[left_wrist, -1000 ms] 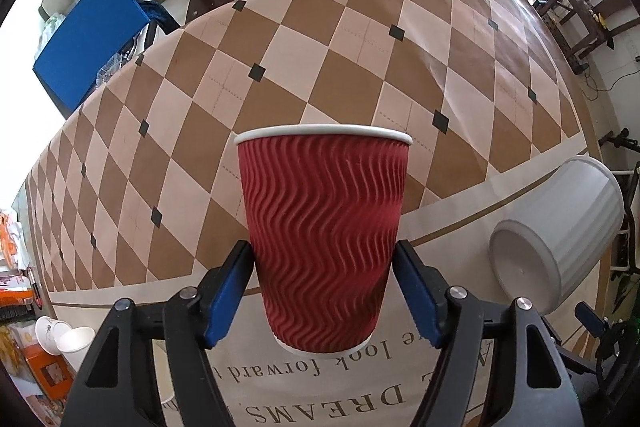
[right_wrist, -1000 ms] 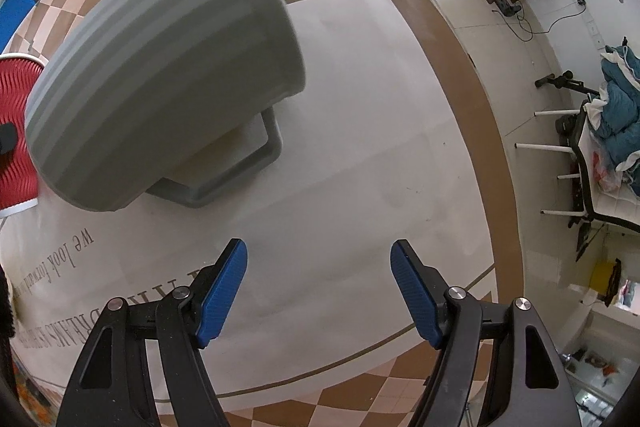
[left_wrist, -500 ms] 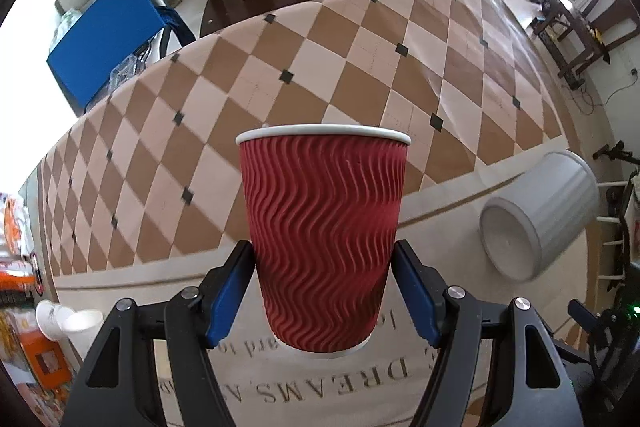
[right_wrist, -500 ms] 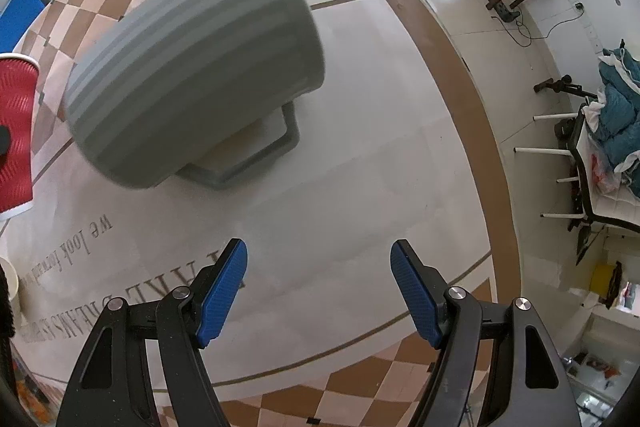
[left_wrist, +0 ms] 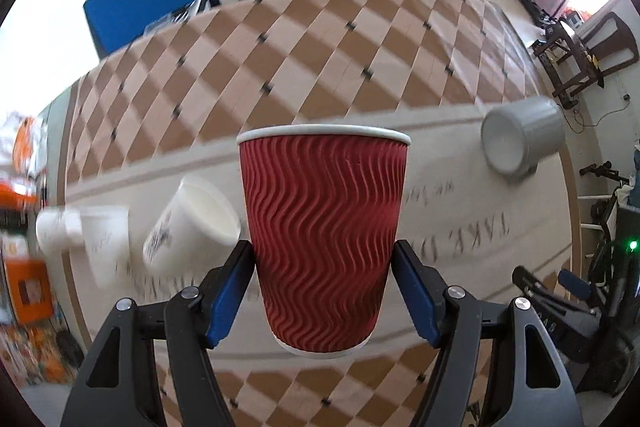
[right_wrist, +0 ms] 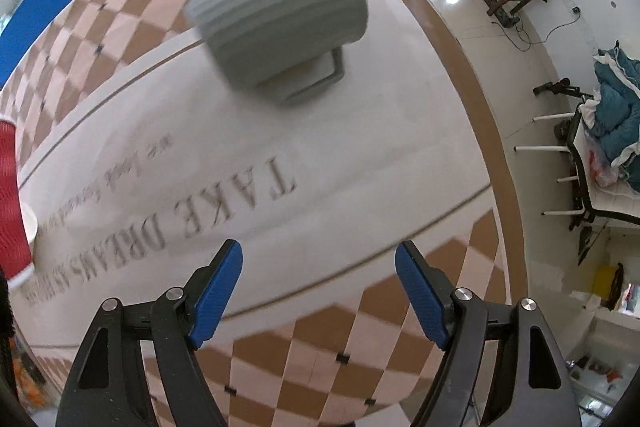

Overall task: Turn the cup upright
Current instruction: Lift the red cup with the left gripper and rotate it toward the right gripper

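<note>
While upright, red cup [left_wrist: 325, 239] fills left tongs [left_wrist: 324, 291].

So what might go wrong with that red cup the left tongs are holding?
My guesses: the red cup is pinched low on its body by the left tongs, rim up, apparently above the table, so it might slip or crumple. A white paper cup lies on its side close beside it; setting down there could bump it. The grey mug lies on its side, so the open right tongs could set it rolling.
</note>
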Demonstrator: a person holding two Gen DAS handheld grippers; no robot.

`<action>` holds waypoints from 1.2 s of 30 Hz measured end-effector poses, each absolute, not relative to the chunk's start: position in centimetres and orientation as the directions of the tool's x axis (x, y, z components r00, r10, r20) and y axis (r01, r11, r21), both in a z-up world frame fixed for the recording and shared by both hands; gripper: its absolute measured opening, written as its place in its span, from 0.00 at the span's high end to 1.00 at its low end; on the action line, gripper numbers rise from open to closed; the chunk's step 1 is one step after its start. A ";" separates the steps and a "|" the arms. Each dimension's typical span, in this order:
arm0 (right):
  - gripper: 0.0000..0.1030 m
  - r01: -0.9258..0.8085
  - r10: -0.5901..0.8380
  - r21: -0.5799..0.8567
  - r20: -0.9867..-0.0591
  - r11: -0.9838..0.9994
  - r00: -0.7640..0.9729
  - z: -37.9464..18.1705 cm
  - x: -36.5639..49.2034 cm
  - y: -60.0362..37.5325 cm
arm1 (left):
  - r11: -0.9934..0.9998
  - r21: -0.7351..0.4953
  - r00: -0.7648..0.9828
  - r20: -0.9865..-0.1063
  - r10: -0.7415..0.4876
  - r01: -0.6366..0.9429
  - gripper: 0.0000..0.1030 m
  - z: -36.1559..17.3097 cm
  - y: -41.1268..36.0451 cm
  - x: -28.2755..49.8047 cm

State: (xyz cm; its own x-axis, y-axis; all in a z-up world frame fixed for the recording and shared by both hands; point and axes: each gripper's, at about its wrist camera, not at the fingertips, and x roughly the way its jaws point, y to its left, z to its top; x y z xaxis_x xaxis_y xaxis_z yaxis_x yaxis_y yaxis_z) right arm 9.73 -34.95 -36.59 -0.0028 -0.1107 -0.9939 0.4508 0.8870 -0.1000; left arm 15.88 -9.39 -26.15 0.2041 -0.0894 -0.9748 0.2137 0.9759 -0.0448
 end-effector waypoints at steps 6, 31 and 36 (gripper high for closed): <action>0.22 0.420 -0.118 -0.105 -0.993 0.901 0.005 -35.9 6.8 -30.7 | 0.989 -0.124 0.127 -0.983 -0.134 0.085 0.34 -28.5 -5.3 11.4; 0.22 0.364 -0.152 -0.153 -0.988 0.919 -0.032 -37.1 4.3 -29.3 | 0.983 -0.173 -0.026 -0.985 -0.172 0.054 0.29 -35.2 -6.2 6.8; 0.22 0.358 -0.148 -0.150 -0.988 0.922 -0.032 -37.3 4.5 -29.7 | 0.986 -0.139 0.003 -0.990 -0.140 0.097 0.16 -35.2 -7.3 6.5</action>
